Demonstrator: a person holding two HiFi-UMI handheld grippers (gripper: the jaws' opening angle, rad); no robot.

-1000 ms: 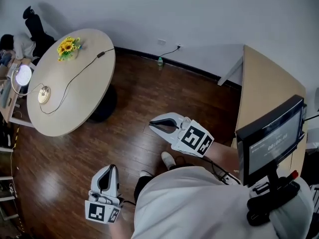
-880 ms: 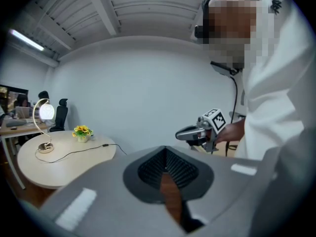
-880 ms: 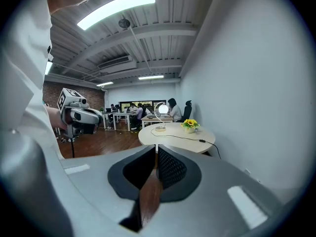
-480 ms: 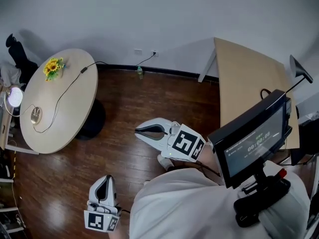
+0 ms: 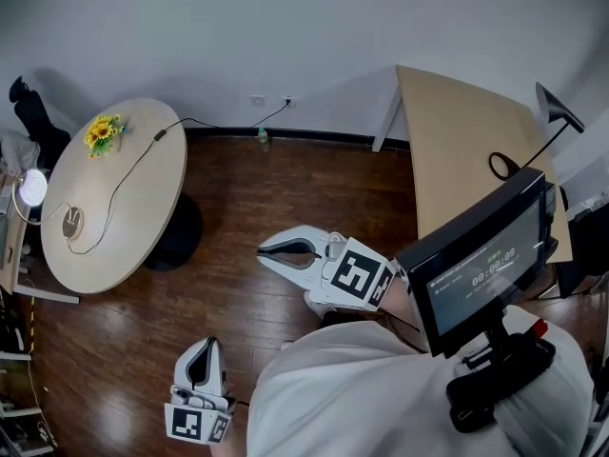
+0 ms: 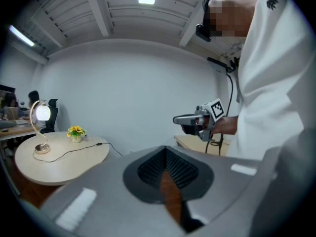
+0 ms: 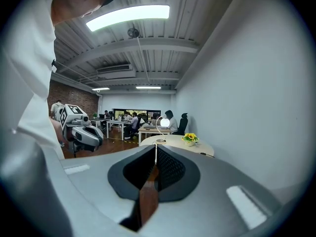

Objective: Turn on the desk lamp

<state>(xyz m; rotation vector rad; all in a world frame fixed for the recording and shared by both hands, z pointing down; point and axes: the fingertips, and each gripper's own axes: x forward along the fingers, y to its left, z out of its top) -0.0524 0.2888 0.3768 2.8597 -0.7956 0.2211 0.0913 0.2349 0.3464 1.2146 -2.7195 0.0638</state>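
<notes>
A gooseneck desk lamp stands at the left edge of the round table [image 5: 124, 193], its globe [image 5: 33, 188] glowing white over a round base [image 5: 72, 222]. The left gripper view shows the same lamp [image 6: 41, 113] lit, far off to the left. In the right gripper view the lamp [image 7: 162, 122] glows straight ahead past the jaws. My left gripper [image 5: 202, 348] hangs low over the floor, shut and holding nothing. My right gripper [image 5: 269, 248] is held at mid-height, also shut and holding nothing. Both are well away from the table.
Sunflowers [image 5: 103, 131] and a black cable [image 5: 143, 155] lie on the round table. A rectangular desk [image 5: 457, 141] at right carries a dark black lamp [image 5: 557, 112]. Wooden floor lies between me and the table. Office desks with seated people [image 7: 123, 122] are beyond.
The head view has swung right: the round table sits further left and the rectangular desk with its black lamp shows more fully. Both grippers stay shut, barely moved.
</notes>
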